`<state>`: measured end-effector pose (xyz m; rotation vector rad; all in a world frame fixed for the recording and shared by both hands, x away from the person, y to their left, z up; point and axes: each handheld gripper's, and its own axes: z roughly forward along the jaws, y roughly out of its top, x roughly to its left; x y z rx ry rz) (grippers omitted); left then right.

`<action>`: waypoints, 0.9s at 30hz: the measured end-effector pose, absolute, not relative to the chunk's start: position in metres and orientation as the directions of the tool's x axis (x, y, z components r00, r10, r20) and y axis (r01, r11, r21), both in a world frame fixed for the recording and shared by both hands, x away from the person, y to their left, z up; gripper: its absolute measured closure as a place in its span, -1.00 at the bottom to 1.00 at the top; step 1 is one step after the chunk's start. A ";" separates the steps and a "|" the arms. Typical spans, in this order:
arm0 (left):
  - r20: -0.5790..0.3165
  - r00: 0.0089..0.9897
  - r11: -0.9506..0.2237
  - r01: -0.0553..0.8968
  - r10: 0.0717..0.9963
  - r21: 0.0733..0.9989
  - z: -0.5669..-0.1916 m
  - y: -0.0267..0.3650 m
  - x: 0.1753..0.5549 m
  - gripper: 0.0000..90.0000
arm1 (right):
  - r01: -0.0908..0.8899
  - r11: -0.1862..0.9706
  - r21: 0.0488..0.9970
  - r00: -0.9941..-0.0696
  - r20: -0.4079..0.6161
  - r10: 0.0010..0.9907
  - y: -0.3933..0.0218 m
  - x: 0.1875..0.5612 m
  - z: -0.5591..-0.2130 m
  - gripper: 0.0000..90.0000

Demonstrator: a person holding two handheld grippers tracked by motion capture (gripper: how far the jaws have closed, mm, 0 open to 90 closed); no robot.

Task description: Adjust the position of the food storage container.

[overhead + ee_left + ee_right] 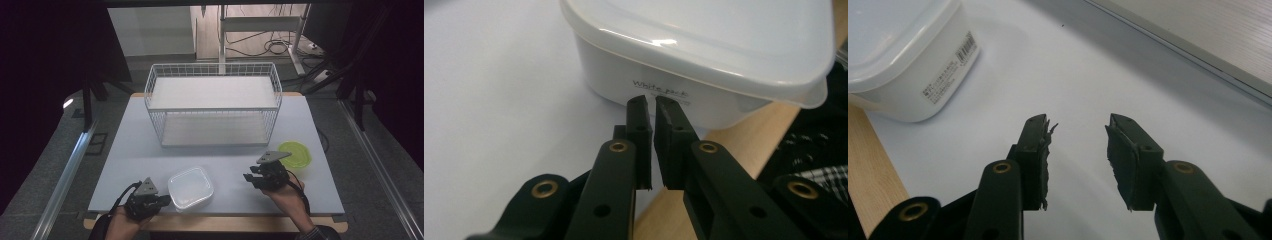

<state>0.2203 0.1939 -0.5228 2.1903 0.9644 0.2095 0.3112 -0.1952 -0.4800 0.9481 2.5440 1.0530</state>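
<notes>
Upper middle of the high view there's a white wire basket [213, 106] on the pale table [125, 160], green lid [296, 153] right of center, white lidded container [190, 187] lower middle.

Dim room around a pale table

The white table [125, 150] has a wooden edge; grey floor [45, 165], black curtains [45, 45], and cables [275, 46] by a metal frame [222, 35] behind.

Glossy plastic container [704, 60], white wire basket [213, 102], matt table [125, 160]
</notes>
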 end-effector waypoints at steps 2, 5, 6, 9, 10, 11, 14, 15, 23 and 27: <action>-0.135 0.704 -0.454 0.579 0.697 0.677 -0.523 0.193 0.222 0.91 | 0.480 0.532 0.698 -0.765 0.036 0.643 -0.195 0.311 -0.480 0.36; -0.155 0.687 -0.422 0.591 0.710 0.687 -0.523 0.191 0.230 0.95 | 0.486 0.531 0.694 -0.769 0.051 0.637 -0.192 0.311 -0.483 0.42; -0.155 0.687 -0.422 0.591 0.710 0.687 -0.523 0.191 0.230 0.97 | 0.486 0.531 0.694 -0.769 0.051 0.637 -0.192 0.311 -0.483 0.42; -0.168 0.686 -0.409 0.592 0.708 0.695 -0.523 0.189 0.235 0.98 | 0.485 0.536 0.691 -0.778 0.061 0.626 -0.189 0.310 -0.484 0.48; -0.177 0.684 -0.401 0.595 0.708 0.697 -0.523 0.188 0.238 0.99 | 0.484 0.535 0.692 -0.779 0.063 0.624 -0.188 0.309 -0.484 0.49; -0.181 0.684 -0.399 0.596 0.707 0.697 -0.523 0.187 0.240 1.00 | 0.483 0.538 0.691 -0.783 0.065 0.619 -0.187 0.309 -0.484 0.51; -0.191 0.682 -0.390 0.600 0.706 0.698 -0.524 0.185 0.244 1.00 | 0.482 0.544 0.687 -0.790 0.073 0.608 -0.185 0.307 -0.486 0.56; -0.189 0.682 -0.391 0.599 0.707 0.699 -0.523 0.183 0.245 1.00 | 0.482 0.545 0.686 -0.791 0.074 0.607 -0.184 0.307 -0.486 0.56; -0.177 0.715 -0.424 0.574 0.676 0.701 -0.522 0.160 0.263 1.00 | 0.481 0.561 0.673 -0.806 0.088 0.585 -0.180 0.301 -0.488 0.68; -0.172 0.724 -0.434 0.568 0.668 0.700 -0.522 0.153 0.270 1.00 | 0.485 0.562 0.670 -0.805 0.092 0.586 -0.179 0.299 -0.489 0.68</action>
